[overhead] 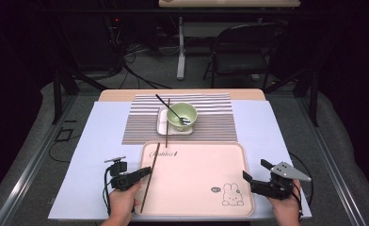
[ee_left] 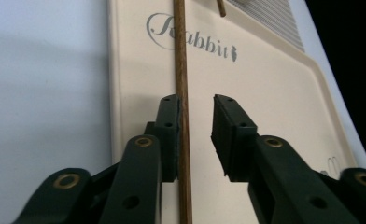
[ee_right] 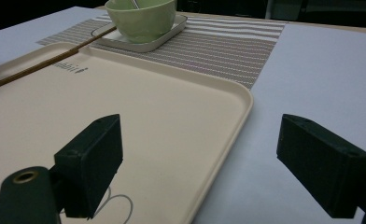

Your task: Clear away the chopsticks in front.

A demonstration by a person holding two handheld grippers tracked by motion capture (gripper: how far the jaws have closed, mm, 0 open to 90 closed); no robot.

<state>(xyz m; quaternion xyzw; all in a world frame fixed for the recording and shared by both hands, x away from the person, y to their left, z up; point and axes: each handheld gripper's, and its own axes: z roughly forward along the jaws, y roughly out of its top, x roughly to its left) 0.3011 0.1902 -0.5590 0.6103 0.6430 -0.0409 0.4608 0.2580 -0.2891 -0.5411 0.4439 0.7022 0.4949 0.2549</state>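
A brown chopstick [overhead: 149, 176] lies along the left side of the cream rabbit tray [overhead: 196, 165]. My left gripper [overhead: 147, 170] sits low over it. In the left gripper view the chopstick [ee_left: 181, 60] runs between the jaws of the left gripper [ee_left: 195, 100]: it rests against the left pad, and a clear gap separates it from the right pad. My right gripper [overhead: 255, 169] is wide open at the tray's right edge. In its own view the right gripper [ee_right: 199, 121] straddles the rim of the tray [ee_right: 172, 102] with nothing between the pads.
A second chopstick [overhead: 167, 123] leans on the white square plate [overhead: 163, 126] beyond the tray. On that plate stands a green bowl [overhead: 182, 115] with a dark-handled spoon [overhead: 166, 103] in it. A striped placemat [overhead: 211, 122] lies under them, on a pale blue sheet [overhead: 102, 141].
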